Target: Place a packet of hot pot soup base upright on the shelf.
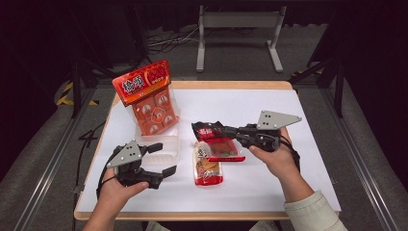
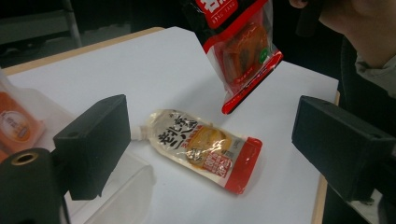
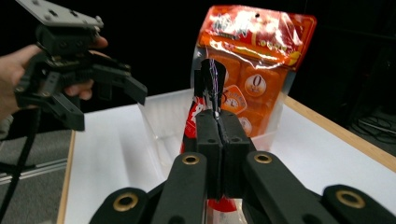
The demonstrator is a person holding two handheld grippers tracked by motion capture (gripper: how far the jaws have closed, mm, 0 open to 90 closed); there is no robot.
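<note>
The right hand-held gripper (image 1: 226, 130) pinches the red-and-black snack packet (image 1: 216, 142) by its top seal, dangling it just above the sauce pouch (image 1: 207, 166) for carrying. The left hand-held gripper (image 1: 161, 160) gapes empty, beside the clear bin (image 1: 163, 147).

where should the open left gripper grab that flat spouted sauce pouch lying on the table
Probably from straight above, across the sauce pouch at its narrow neck just below the spout, which points toward the clear tray. It lies flat and free on the white table, and the open left gripper is beside it.
</note>
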